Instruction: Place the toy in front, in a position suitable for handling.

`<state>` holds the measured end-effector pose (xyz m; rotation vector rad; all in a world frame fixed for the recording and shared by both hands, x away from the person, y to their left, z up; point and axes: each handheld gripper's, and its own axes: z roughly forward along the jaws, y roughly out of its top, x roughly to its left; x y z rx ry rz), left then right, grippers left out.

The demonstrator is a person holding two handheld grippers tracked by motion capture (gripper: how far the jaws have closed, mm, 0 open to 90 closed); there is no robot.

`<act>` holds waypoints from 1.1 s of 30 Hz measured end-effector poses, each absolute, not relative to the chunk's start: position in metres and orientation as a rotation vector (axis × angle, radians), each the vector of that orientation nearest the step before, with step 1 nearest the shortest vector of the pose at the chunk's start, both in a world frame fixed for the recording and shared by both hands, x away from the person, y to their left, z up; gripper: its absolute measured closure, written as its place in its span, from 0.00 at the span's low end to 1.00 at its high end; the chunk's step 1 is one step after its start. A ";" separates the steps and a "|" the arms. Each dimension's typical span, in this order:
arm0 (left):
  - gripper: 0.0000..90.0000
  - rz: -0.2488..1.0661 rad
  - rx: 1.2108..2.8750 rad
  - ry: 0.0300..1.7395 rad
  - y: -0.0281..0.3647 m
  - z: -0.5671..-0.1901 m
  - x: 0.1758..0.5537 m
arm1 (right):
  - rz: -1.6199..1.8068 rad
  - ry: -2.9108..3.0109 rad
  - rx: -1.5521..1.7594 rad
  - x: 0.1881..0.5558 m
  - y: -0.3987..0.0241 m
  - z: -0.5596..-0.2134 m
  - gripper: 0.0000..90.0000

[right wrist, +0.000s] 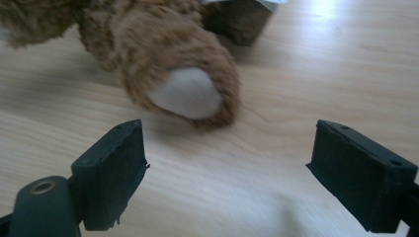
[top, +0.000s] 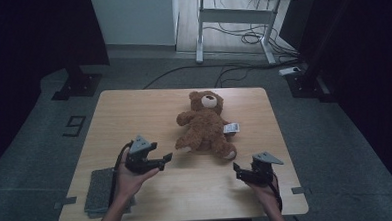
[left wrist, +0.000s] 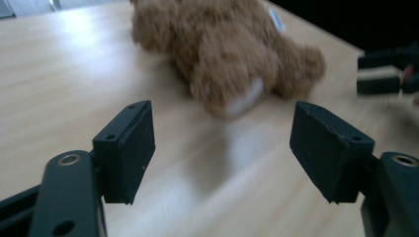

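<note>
A brown teddy bear (top: 204,126) lies on its back in the middle of the wooden table (top: 134,108), head toward the far edge, a white tag at its side. My left gripper (top: 165,161) hovers open just left of the bear's near foot (left wrist: 232,81), nothing between its jaws. My right gripper (top: 236,170) stands open just below and right of the bear's other foot (right wrist: 185,91), whose white sole faces it. The left gripper view also catches the right gripper's jaws at the right edge. Neither gripper touches the bear.
A grey folded cloth (top: 100,190) lies at the table's near left corner, under the person's left forearm. Beyond the table stand a white desk frame (top: 235,18), floor cables and dark stands at both sides.
</note>
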<state>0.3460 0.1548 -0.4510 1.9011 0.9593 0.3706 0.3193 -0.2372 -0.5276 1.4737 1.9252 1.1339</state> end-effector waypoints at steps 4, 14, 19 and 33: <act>0.31 0.377 1.906 0.965 0.148 -0.447 0.370 | 1.141 1.958 1.436 0.327 -0.223 -0.526 0.15; 0.33 0.396 1.994 0.976 0.132 -0.458 0.413 | 1.149 1.996 1.347 0.349 -0.203 -0.519 0.15; 0.32 0.385 2.007 1.005 0.124 -0.469 0.434 | 1.141 2.003 1.323 0.360 -0.192 -0.517 0.15; 0.30 0.379 1.995 1.006 0.103 -0.477 0.477 | 1.123 2.030 1.356 0.380 -0.181 -0.526 0.18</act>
